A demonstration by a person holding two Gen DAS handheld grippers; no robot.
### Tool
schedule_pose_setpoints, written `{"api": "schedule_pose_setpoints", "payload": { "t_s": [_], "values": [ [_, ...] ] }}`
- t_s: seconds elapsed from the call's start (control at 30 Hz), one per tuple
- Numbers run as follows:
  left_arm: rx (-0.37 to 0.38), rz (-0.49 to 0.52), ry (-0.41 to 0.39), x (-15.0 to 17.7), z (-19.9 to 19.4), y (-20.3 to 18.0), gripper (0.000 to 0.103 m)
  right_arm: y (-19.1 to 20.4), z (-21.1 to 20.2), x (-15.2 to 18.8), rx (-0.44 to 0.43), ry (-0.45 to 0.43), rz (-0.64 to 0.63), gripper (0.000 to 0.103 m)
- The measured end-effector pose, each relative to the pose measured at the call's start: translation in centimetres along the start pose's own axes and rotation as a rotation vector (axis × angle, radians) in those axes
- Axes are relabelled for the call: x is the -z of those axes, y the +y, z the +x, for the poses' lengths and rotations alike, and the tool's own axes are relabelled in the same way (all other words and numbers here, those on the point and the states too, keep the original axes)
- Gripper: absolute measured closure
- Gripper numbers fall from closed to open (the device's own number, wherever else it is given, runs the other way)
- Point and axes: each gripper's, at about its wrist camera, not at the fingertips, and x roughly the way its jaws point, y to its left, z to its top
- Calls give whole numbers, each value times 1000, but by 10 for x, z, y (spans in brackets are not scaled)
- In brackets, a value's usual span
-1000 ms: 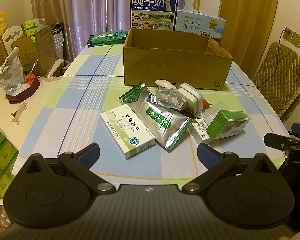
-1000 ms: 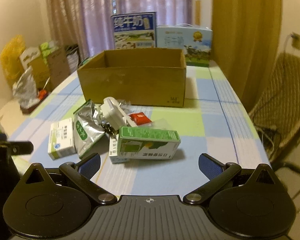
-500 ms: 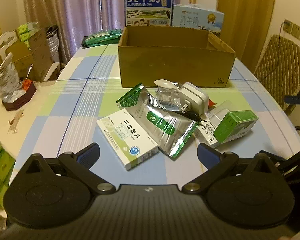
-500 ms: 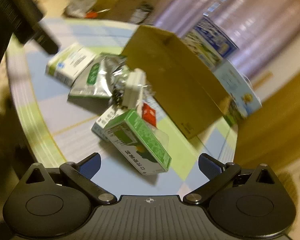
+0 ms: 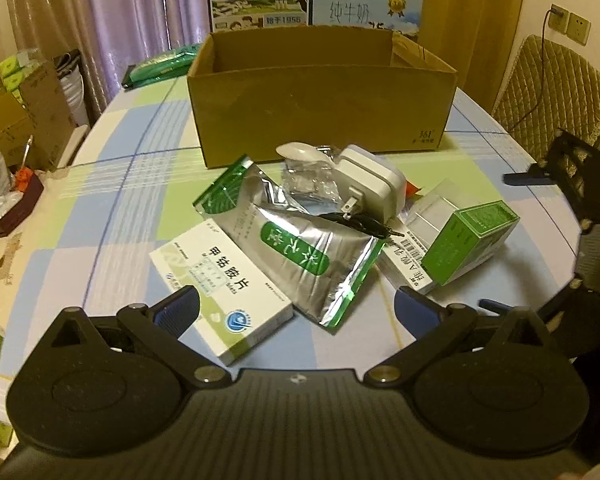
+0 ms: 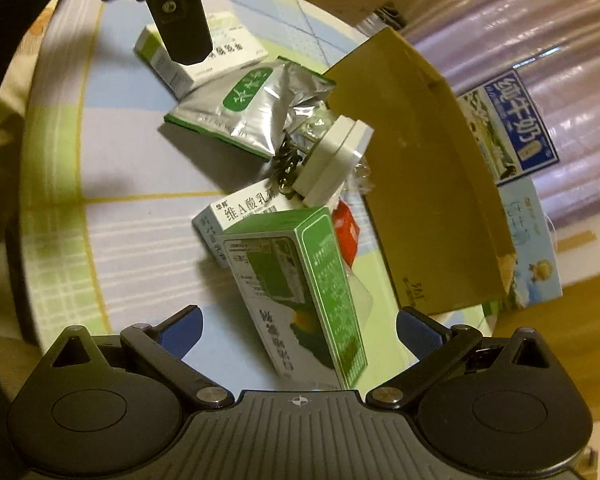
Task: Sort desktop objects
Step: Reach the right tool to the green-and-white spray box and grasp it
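Tongs: my left tongs (image 5: 296, 308) and right tongs (image 6: 298, 332) both spread, empty; green carton (image 6: 300, 280) lies between the right fingers on the table (image 6: 140, 240).

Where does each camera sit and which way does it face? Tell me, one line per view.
Left wrist: on the left gripper, level, facing the cardboard box across the clutter; its open jaws show, with the right gripper at the right edge.
Right wrist: on the right gripper, rolled sideways, close over the green carton; open jaws show.
Shared: box, green carton, white charger, silver pouch.
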Motion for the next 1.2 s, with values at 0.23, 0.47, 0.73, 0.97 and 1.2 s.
{"api": "schedule_pose_setpoints", "payload": {
  "t_s": [0.23, 0.47, 0.73, 0.97, 1.2],
  "values": [
    [9, -12, 19, -1, 12, 3, 1, -34, 11, 0, 60, -37, 190, 2],
    [17, -21, 30, 1, 17, 4, 1, -66, 20, 3, 122, -18, 372, 2],
    [17, -18, 26, -3, 19, 2, 1, -79, 9, 11, 57, -32, 474, 2],
    [22, -18, 32, -2, 22, -1, 1, -51, 23, 4, 25, -23, 296, 9],
    [2, -23, 40, -2, 27, 6, 1, -59, 47, 7, -43, 6, 291, 40]
  ]
}}
